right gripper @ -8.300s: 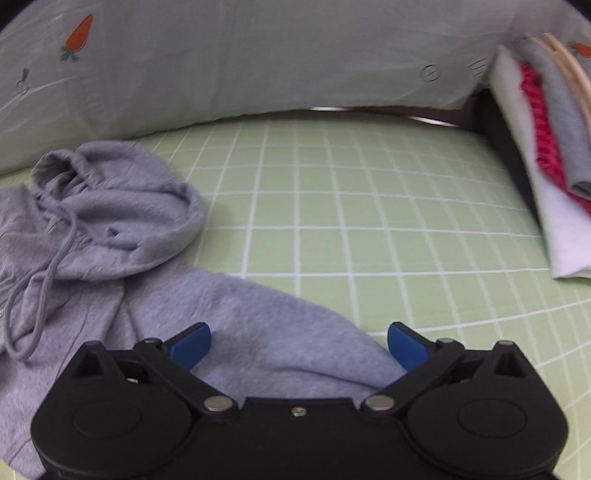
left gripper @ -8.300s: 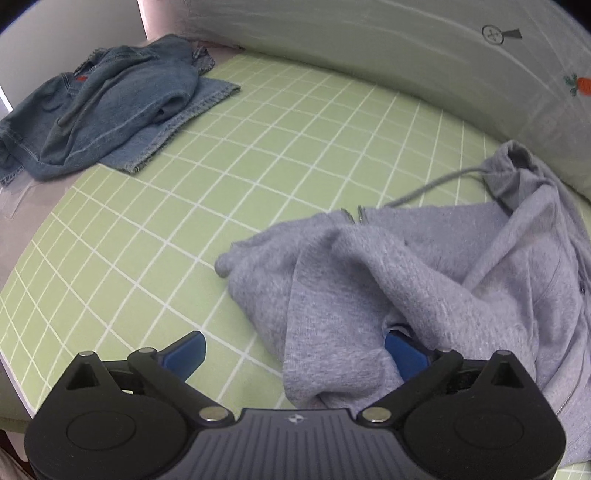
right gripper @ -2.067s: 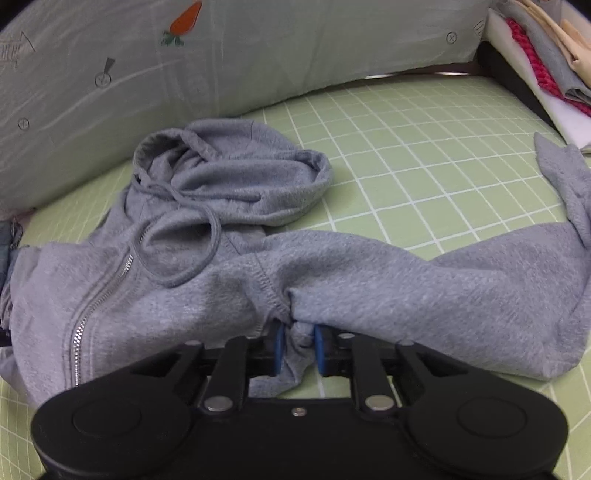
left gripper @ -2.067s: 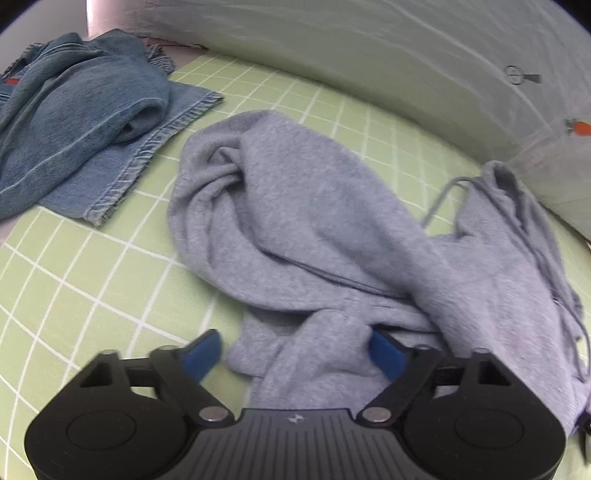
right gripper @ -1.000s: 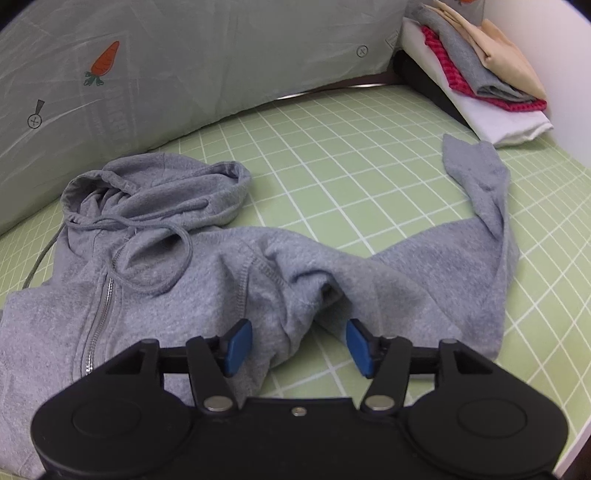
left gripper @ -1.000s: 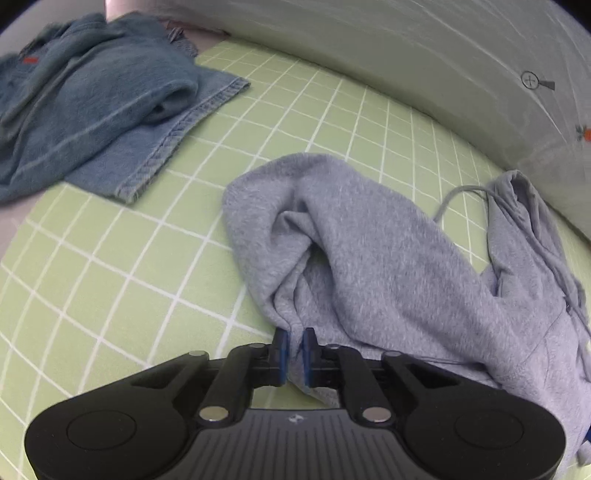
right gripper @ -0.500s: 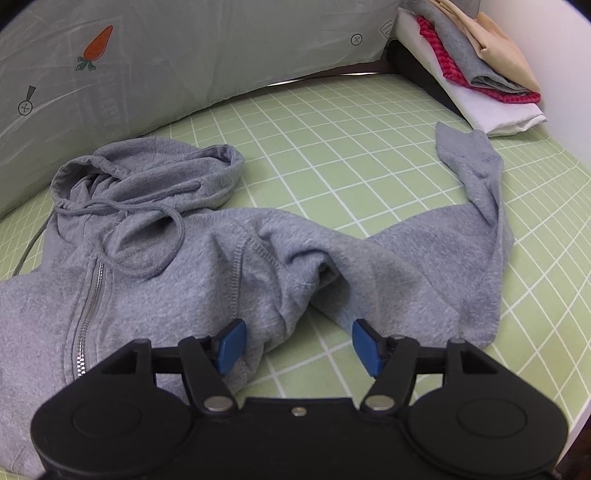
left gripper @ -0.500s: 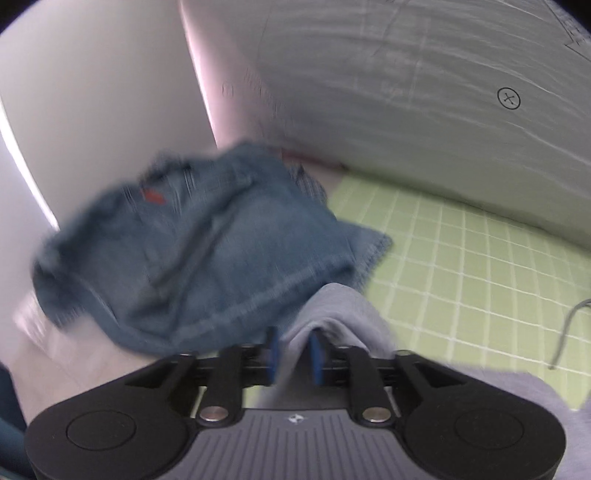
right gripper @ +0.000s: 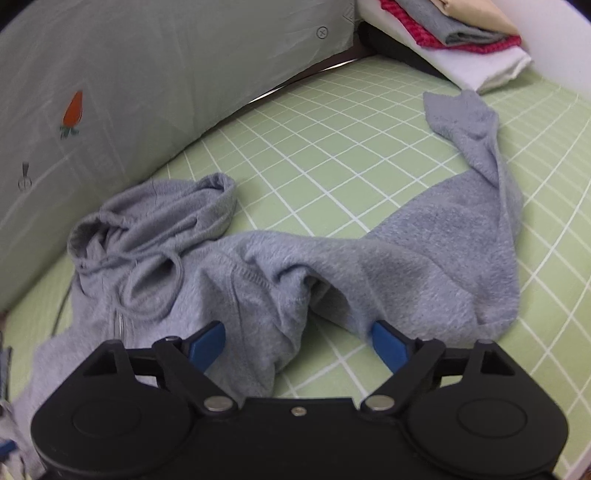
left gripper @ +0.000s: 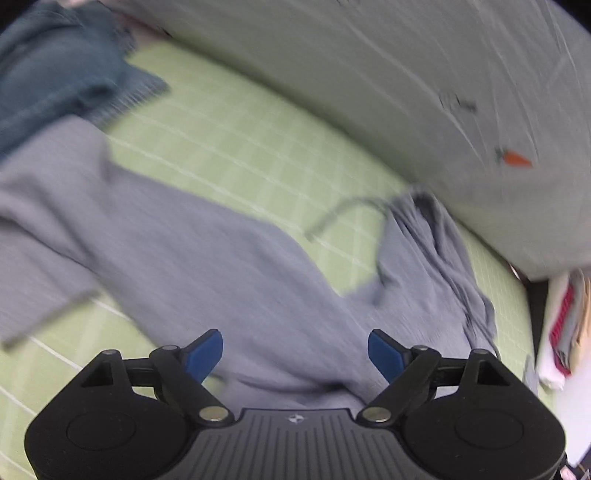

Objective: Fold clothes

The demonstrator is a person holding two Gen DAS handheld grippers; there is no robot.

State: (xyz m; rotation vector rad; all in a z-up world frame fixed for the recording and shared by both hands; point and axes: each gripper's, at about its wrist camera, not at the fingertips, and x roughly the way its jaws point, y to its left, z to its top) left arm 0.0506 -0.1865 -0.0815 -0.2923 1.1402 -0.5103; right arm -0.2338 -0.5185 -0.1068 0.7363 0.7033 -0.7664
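A grey zip hoodie (right gripper: 258, 269) lies spread on the green checked bed. Its hood (right gripper: 159, 210) sits near the pillow and one sleeve (right gripper: 476, 136) stretches to the far right. In the blurred left wrist view the other sleeve (left gripper: 122, 221) runs out to the left, up to the denim. My left gripper (left gripper: 295, 350) hovers over the hoodie (left gripper: 258, 288), its jaws opening wide; cloth lies under the gap, and the pads do not press it. My right gripper (right gripper: 299, 343) is also opening, over a fold near the armpit, its pads apart from the cloth.
Crumpled blue jeans (left gripper: 55, 74) lie at the far left corner. A long pale pillow (right gripper: 147, 74) with a carrot print lines the back of the bed. A stack of folded clothes (right gripper: 450, 33) sits at the far right.
The left gripper let go of the sleeve end it had drawn toward the jeans and swung back over the hoodie body. The right gripper opened wider.
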